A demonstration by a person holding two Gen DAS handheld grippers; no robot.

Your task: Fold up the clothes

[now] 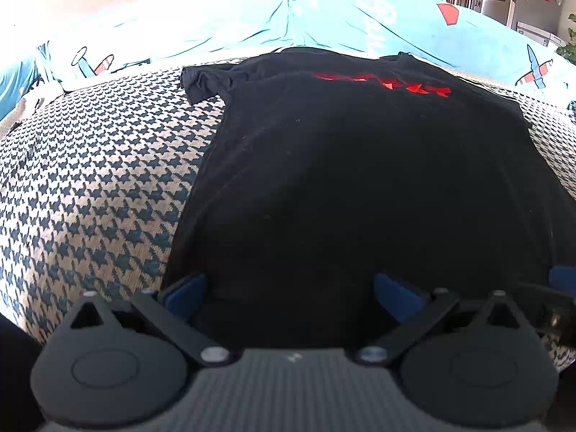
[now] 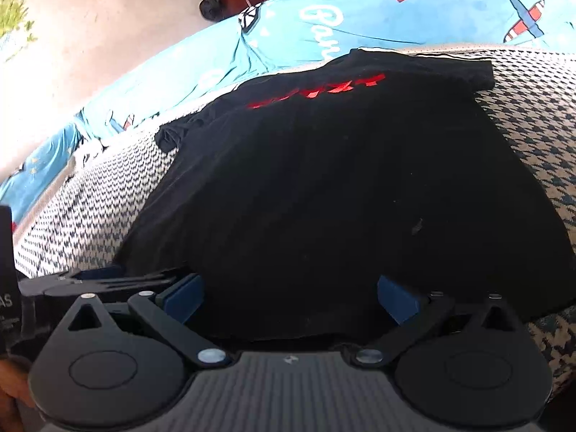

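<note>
You had shirt (image 1: 360, 180) lying flat on patterned cover (image 1: 100, 187), hem toward you, collar end far. Printed sheet (image 1: 223, 25) lay behind cover, past shirt's far edge. Left sleeve (image 1: 205, 79) spread out on cover, far left. Your left gripper (image 1: 289, 293) sat at hem's left part, right gripper (image 2: 289, 293) at hem's right part, side by side, each with fingers spread over cloth.

A black T-shirt (image 1: 360, 180) lies flat on houndstooth fabric (image 1: 90, 198), the left hand-held gripper (image 1: 289, 293) spread wide.
</note>
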